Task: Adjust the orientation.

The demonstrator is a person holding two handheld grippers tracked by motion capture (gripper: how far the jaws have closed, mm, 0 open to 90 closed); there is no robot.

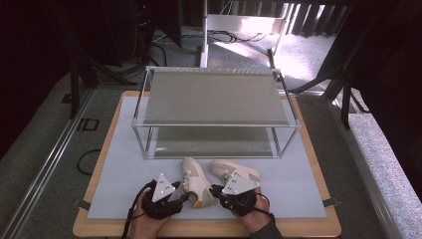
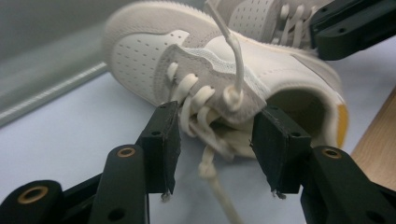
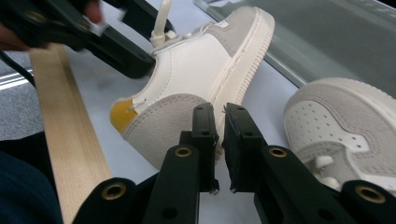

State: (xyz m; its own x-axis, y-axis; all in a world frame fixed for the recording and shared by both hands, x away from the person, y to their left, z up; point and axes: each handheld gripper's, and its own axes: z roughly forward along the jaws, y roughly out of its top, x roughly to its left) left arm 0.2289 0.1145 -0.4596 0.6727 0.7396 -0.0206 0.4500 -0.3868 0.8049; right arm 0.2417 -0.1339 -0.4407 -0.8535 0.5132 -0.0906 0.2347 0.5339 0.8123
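Observation:
Two cream sneakers lie on the white mat (image 1: 124, 189). The near one (image 1: 195, 185) has a yellow heel patch (image 3: 122, 114) and loose laces (image 2: 198, 100). My left gripper (image 1: 183, 197) (image 2: 218, 111) stands open at its lacing, with the laces and eyelet flap between the jaws. One lace (image 2: 235, 51) rises straight up from the top eyelet. My right gripper (image 1: 215, 189) (image 3: 219, 111) is shut beside that shoe's heel, and I see nothing between its jaws. The second sneaker (image 1: 234, 169) (image 3: 345, 126) lies just beyond it.
A two-tier metal-framed rack (image 1: 214, 97) stands behind the shoes across the mat. The wooden table edge (image 3: 65, 135) runs close in front of the grippers. The person's hands (image 1: 147, 224) come in from the bottom. Cables lie on the floor to the left.

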